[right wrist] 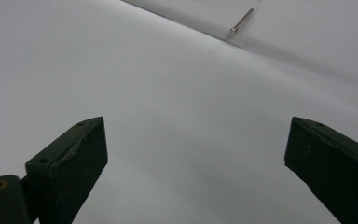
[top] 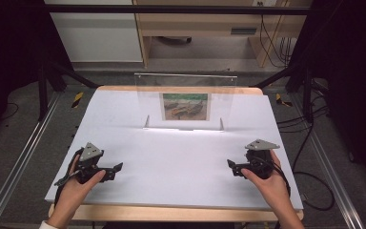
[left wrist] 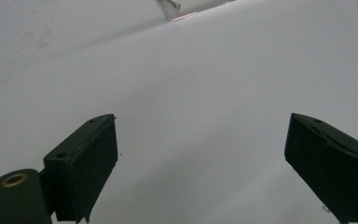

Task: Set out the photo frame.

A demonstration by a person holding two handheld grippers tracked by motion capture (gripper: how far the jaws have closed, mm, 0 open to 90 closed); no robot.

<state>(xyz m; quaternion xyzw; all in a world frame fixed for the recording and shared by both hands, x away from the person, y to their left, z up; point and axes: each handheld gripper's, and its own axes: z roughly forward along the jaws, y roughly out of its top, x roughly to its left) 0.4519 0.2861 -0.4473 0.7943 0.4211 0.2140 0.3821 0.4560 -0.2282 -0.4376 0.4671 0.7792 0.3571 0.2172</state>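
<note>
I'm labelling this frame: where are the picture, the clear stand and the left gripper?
picture (top: 185, 106), high view, middle of the print.
clear stand (top: 219, 85), high view, bare upper pane.
left gripper (top: 118, 168), high view, between its fingers.

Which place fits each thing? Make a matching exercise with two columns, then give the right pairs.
Things:
1. left hand-held gripper
2. right hand-held gripper
3. picture
4. clear stand

Places:
A. near right of the table
B. behind the clear pane
C. upright at the far middle of the white sheet
D. near left of the table

Pairs: 1-D, 2-A, 3-B, 4-C
</note>
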